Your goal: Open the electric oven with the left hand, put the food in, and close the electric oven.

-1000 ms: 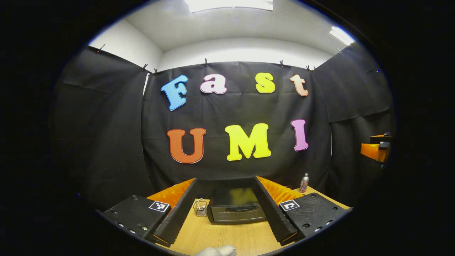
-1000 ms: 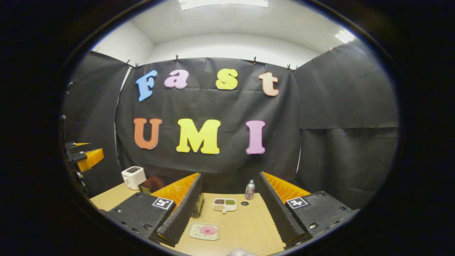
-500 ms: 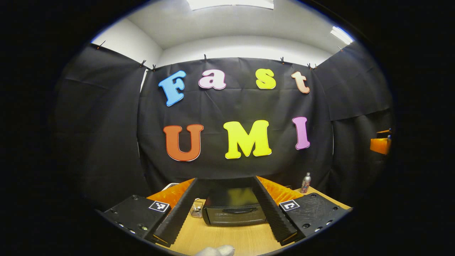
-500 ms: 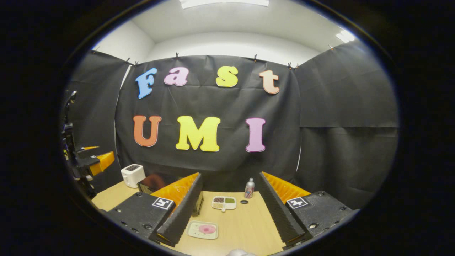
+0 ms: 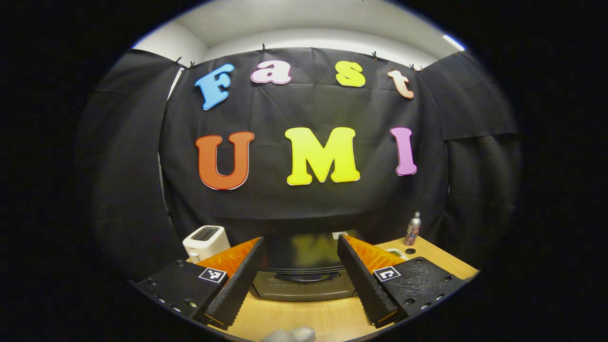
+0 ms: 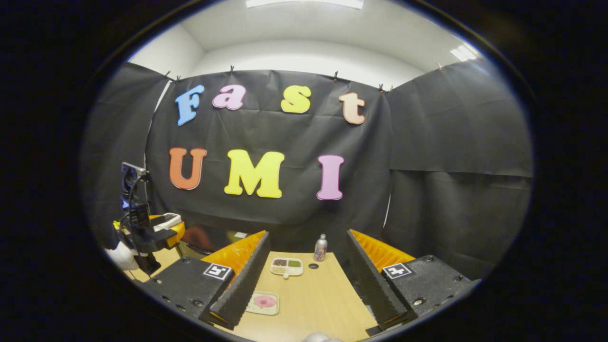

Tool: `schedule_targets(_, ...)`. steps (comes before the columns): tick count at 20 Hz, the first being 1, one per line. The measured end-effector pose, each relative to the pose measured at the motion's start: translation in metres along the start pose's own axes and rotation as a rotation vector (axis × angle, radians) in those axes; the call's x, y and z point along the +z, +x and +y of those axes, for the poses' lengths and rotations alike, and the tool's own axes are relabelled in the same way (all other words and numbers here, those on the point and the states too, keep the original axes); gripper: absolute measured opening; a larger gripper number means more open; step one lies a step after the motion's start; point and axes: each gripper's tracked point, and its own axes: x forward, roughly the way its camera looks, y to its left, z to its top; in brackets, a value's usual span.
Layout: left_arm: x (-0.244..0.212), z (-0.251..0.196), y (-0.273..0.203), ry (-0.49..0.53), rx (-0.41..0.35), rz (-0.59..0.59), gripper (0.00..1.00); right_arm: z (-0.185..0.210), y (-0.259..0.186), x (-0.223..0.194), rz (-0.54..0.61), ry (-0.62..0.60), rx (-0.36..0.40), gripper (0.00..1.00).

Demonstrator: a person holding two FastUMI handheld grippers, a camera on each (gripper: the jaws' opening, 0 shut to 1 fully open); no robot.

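- Left gripper view: your left gripper [image 5: 300, 285] has its fingers spread wide and holds nothing. The electric oven [image 5: 304, 273] sits straight ahead between them on the wooden table [image 5: 304, 318], door shut.
- Its handle [image 5: 308, 276] runs crosswise, side to side across the door front, so it lies square to the line of your fingers and slightly beyond the tips. The fingers do not touch it yet. As I judge it, the coming move turns on this: go forward and a little down so the handle lands between the fingers.
- Around the oven: a white toaster [image 5: 206, 241] stands to its left, and a small bottle [image 5: 413, 229] stands well off to the right by the cloth wall. Nothing sits between you and the door.
- Right gripper view: your right gripper [image 6: 304, 289] is also spread and empty, hovering over the table.
- The food, a pink piece on a small tray [image 6: 263, 302], lies just ahead beside the left finger. A divided dish [image 6: 286, 266] and the bottle lie farther back.
- The left gripper shows far left, by the oven, clearly the nearer hand to the door.
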Motion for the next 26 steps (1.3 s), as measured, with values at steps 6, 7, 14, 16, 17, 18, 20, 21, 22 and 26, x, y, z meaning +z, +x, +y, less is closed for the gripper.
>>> schedule_targets(6,-0.047,-0.006,0.054,-0.016,-0.003,0.076,0.97,-0.009,-0.007,-0.017,0.044,0.015,-0.048,0.96)
schedule_targets(7,-0.057,-0.008,0.063,-0.025,-0.009,0.091,0.97,-0.011,-0.006,-0.019,0.052,0.013,-0.057,0.96)
schedule_targets(14,-0.117,-0.005,0.097,-0.010,-0.013,0.202,0.97,-0.008,-0.001,-0.031,0.088,0.009,-0.076,0.96)
schedule_targets(16,-0.129,-0.004,0.098,-0.007,-0.018,0.234,0.98,-0.003,-0.002,-0.031,0.086,0.008,-0.075,0.96)
schedule_targets(17,-0.129,-0.004,0.098,-0.008,-0.020,0.228,0.97,-0.001,-0.002,-0.030,0.087,0.006,-0.074,0.96)
schedule_targets(18,-0.127,-0.004,0.101,0.002,-0.027,0.212,0.98,0.000,-0.004,-0.031,0.089,0.002,-0.071,0.96)
schedule_targets(20,-0.128,-0.004,0.098,0.005,-0.029,0.220,0.98,0.003,-0.005,-0.030,0.088,-0.005,-0.067,0.96)
schedule_targets(21,-0.130,-0.003,0.097,0.001,-0.030,0.234,0.97,0.002,-0.006,-0.029,0.088,-0.006,-0.067,0.96)
schedule_targets(22,-0.130,-0.003,0.095,-0.003,-0.030,0.237,0.97,0.002,-0.006,-0.030,0.089,-0.003,-0.067,0.96)
schedule_targets(26,-0.133,-0.003,0.082,-0.004,-0.033,0.253,0.98,0.010,-0.009,-0.034,0.094,0.009,-0.049,0.96)
